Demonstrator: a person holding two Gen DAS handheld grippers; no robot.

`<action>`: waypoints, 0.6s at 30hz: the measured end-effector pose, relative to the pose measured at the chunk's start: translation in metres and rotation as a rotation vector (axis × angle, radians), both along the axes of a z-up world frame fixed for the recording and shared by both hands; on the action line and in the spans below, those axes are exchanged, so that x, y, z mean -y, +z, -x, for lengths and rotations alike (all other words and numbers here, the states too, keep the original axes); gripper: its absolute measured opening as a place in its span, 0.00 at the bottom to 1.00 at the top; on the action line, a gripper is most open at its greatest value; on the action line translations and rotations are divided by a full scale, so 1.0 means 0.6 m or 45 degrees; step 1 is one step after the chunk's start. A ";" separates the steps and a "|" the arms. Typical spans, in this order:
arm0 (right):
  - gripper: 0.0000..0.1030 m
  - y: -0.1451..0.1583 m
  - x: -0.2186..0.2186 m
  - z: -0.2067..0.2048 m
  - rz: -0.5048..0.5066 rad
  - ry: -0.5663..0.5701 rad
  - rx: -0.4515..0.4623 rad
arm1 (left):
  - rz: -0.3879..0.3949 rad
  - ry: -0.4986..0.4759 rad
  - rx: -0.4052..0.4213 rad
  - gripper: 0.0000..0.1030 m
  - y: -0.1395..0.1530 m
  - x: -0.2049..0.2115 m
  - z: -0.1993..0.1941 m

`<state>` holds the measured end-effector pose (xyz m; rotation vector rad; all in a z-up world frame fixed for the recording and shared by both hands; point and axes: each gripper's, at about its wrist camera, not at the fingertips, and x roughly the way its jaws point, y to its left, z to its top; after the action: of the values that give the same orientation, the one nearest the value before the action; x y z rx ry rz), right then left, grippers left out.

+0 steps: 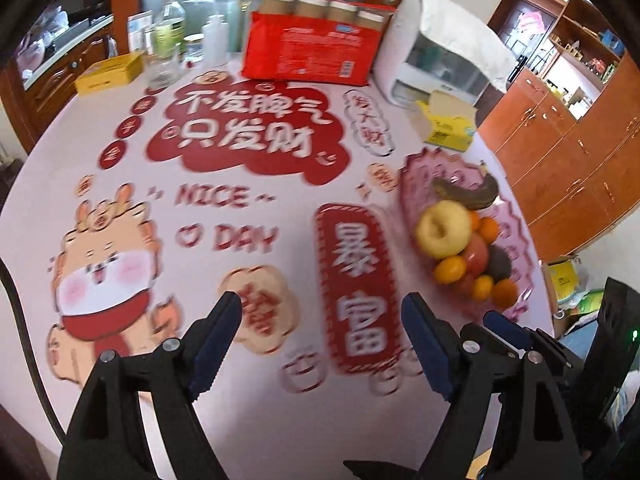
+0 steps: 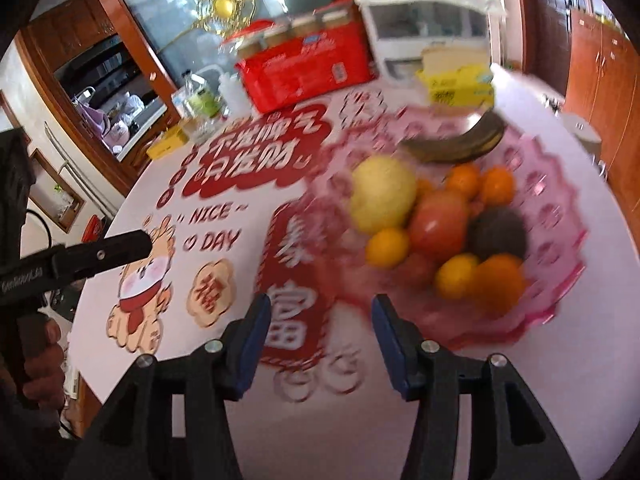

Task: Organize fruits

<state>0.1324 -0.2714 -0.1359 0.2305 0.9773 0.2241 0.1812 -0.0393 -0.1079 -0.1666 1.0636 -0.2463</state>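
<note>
Both grippers are empty rn: left gripper (image 1: 320, 312) jaws spread wide, right gripper (image 2: 316, 316) parted less, nothing between either pair, touching nothing. All fruits look already piled in the pink bowl (image 2: 560, 264), just past the right one. Prob wrapping up or pre-pick; next grab needs approach to the bowl w/ jaws wider.

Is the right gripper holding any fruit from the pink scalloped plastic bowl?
No, the right gripper is open and empty, short of the pink scalloped plastic bowl.

- We see a pink see-thru plastic fruit bowl (image 2: 560, 240), glossy.
- Table (image 1: 280, 420) cover: smooth, printed.
- Cabinets (image 1: 560, 152): glossy wood.
- Tool (image 1: 320, 336) pads: blue, ribbed.
</note>
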 end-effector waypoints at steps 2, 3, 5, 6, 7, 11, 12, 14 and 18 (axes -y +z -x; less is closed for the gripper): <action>0.51 -0.007 -0.029 0.006 0.008 0.005 -0.032 | -0.020 -0.001 -0.008 0.83 -0.005 -0.031 0.011; 0.51 -0.009 -0.045 0.011 0.021 0.005 -0.041 | -0.029 -0.004 -0.012 0.84 -0.007 -0.038 0.012; 0.52 -0.006 -0.076 0.019 0.052 0.008 -0.052 | -0.054 -0.015 -0.025 0.84 -0.008 -0.059 0.019; 0.53 -0.002 -0.087 0.022 0.061 0.014 -0.058 | -0.068 -0.019 -0.023 0.84 -0.006 -0.069 0.023; 0.57 0.003 -0.098 0.027 0.064 0.023 -0.061 | -0.077 -0.013 -0.012 0.84 -0.002 -0.075 0.026; 0.69 0.052 -0.129 0.058 0.073 0.048 -0.024 | -0.092 -0.001 0.083 0.84 0.042 -0.093 0.044; 0.71 0.066 -0.133 0.064 0.082 0.056 -0.006 | -0.091 -0.002 0.105 0.87 0.055 -0.095 0.048; 0.80 0.103 -0.139 0.079 0.099 0.075 0.039 | -0.079 0.002 0.142 0.91 0.084 -0.095 0.056; 0.88 0.154 -0.135 0.089 0.141 0.033 0.046 | -0.086 0.027 0.189 0.92 0.129 -0.085 0.084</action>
<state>0.0790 -0.1906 -0.0437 0.1122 0.9545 0.1965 0.1306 0.0117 -0.0305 -0.0974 0.9211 -0.1998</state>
